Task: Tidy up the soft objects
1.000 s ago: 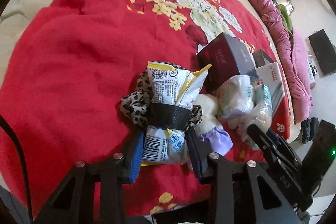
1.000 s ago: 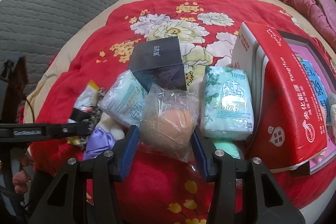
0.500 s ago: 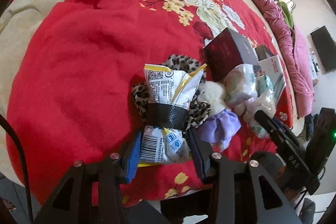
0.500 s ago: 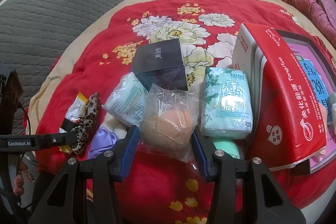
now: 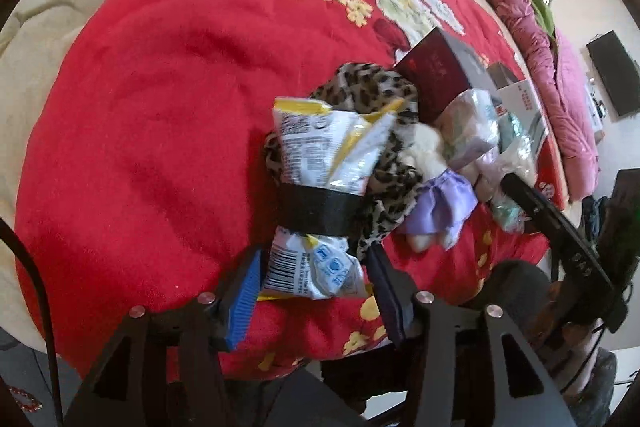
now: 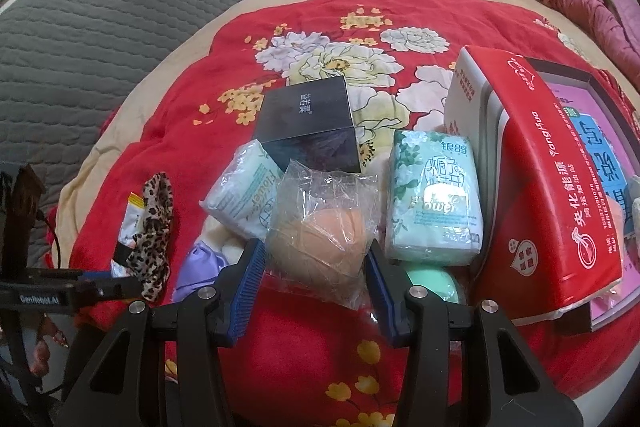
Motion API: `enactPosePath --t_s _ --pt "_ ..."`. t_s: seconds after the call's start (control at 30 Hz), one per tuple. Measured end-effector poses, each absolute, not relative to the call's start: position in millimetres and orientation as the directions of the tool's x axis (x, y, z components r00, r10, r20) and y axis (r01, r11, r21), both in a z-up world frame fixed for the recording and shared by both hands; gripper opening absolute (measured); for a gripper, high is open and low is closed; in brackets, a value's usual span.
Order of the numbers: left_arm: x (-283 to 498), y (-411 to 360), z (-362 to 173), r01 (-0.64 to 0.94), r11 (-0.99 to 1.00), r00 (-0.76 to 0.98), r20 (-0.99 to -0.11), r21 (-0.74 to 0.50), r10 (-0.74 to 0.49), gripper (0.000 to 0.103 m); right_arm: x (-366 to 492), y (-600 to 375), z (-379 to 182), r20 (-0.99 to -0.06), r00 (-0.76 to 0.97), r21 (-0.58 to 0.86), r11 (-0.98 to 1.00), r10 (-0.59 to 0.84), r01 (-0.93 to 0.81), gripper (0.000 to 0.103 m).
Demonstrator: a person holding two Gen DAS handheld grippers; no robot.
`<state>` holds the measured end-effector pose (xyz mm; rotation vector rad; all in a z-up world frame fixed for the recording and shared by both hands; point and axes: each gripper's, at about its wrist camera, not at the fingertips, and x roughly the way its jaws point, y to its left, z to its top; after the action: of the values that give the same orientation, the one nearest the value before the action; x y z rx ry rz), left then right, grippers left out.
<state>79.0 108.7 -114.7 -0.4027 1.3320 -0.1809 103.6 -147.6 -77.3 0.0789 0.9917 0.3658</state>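
While my left hand-held gripper (image 5: 314,277) pinches the taped snack packet (image 5: 320,187), it has drawn back toward the bed's (image 5: 132,131) edge. My right hand-held gripper (image 6: 316,263) still clamps the bagged sponge (image 6: 322,227); both seem ready to move.

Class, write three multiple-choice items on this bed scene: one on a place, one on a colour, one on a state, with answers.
1. What lies under the snack packet? A leopard-print cloth B dark box C pillow
2. What colour is the blanket? A blue B red C green
3. What lies between the right gripper fingers? A nothing B tissue pack C bagged peach sponge

Answers: 1 A, spotted fabric shows around the packet. 2 B, red with flowers. 3 C, the clear bag sits between the blue pads.
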Motion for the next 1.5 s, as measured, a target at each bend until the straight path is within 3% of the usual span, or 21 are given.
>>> enactPosePath --t_s 0.2,0.5,0.7,1.27,1.5 --pt "77 107 -123 -0.082 0.934 0.213 -0.921 -0.348 -0.325 0.049 103 -149 -77 -0.803 0.495 0.228 0.939 0.331 -0.258 0.051" --pt "74 122 -123 -0.08 0.907 0.218 -0.895 -0.413 -0.389 0.048 102 -153 -76 -0.802 0.5 0.228 0.941 0.327 -0.25 0.051" --pt "76 113 -124 -0.112 0.924 0.254 -0.91 -0.365 -0.329 0.042 100 -154 -71 -0.792 0.517 0.223 0.943 0.324 -0.248 0.051" --pt "72 105 -42 -0.091 0.95 0.438 -0.869 -0.298 -0.231 0.039 94 -188 -39 -0.722 0.606 0.264 0.942 0.335 -0.207 0.051" --pt "83 100 -55 -0.126 0.942 0.421 -0.876 -0.312 -0.234 0.037 98 -207 -38 -0.712 0.618 0.3 0.94 0.333 -0.161 0.051"
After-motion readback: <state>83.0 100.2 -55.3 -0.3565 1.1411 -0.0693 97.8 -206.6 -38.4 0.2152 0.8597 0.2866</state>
